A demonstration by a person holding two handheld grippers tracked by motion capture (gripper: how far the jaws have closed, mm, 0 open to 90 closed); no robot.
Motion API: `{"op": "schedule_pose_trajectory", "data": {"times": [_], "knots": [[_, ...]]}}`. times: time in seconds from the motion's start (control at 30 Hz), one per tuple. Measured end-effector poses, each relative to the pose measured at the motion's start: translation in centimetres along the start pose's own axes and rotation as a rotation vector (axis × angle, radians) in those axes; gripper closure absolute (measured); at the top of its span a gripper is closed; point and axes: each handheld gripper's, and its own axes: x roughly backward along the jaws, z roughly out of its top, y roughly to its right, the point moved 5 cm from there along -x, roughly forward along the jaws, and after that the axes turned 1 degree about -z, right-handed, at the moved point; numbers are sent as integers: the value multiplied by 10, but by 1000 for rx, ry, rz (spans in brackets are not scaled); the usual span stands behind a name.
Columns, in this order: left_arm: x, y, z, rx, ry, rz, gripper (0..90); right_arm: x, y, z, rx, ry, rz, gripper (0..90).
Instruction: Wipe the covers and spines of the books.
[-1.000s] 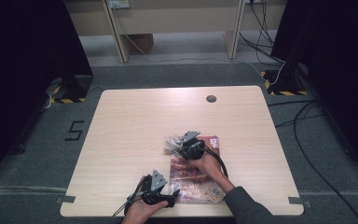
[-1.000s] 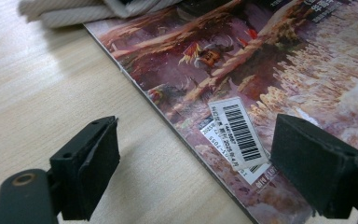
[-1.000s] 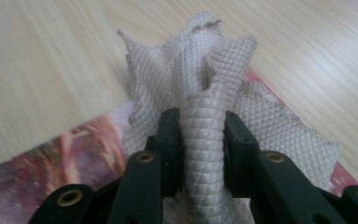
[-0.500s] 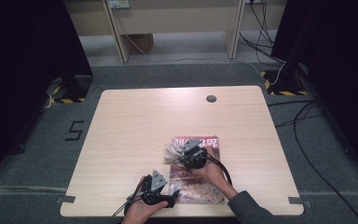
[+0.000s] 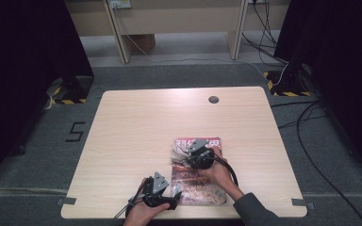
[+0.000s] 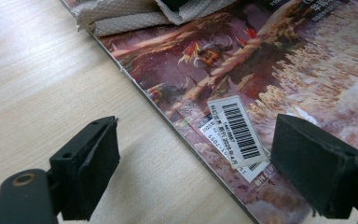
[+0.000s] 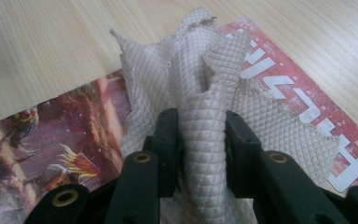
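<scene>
A magazine [image 5: 201, 189] with a reddish-brown illustrated cover lies flat on the wooden table [image 5: 136, 132], near its front edge. My right gripper [image 5: 186, 157] rests over the magazine's upper left part. It is shut on a bunched beige waffle-textured cloth [image 5: 178, 150]. In the right gripper view the cloth [image 7: 200, 70] stands pinched between the jaws of my right gripper [image 7: 203, 140] and fans out over the red title strip. My left gripper [image 5: 175, 196] sits low at the magazine's near left corner. It is open, and its jaws straddle the cover's edge and a barcode label [image 6: 237, 130].
A round cable hole [image 5: 213, 99] sits near the table's far edge. Bare wood stretches to the left and behind the magazine [image 6: 261, 60]. Desk legs and cables [image 5: 311, 113] lie on the grey floor beyond and to the right.
My right gripper has slid the cloth a little toward the person, baring more of the magazine's title strip. The left gripper has stayed in place.
</scene>
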Motion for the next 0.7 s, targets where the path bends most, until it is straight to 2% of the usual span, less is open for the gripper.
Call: {"op": "schedule_pose_trajectory", "data": {"times": [0.1, 0.17, 0.27, 0.33, 0.47, 0.57, 0.7], "knots": [[0, 0, 0, 6, -3, -6, 141, 2, -7, 0, 12, -9, 5, 708], [0, 0, 0, 6, 0, -1, 142, 4, -15, -1, 16, -10, 35, 708], [0, 0, 0, 5, -1, -5, 142, 8, -24, -3, 43, -11, 49, 707], [0, 0, 0, 9, 1, -2, 141, 10, -25, -5, 48, -8, 55, 700], [0, 0, 0, 9, 1, -6, 141, 12, -18, -9, 27, -11, 53, 687], [1, 1, -1, 5, 4, -2, 142, 16, -7, -14, 13, -17, 24, 687], [0, 0, -1, 10, 2, -7, 141, 22, 15, -25, -34, -26, -27, 686]]}}
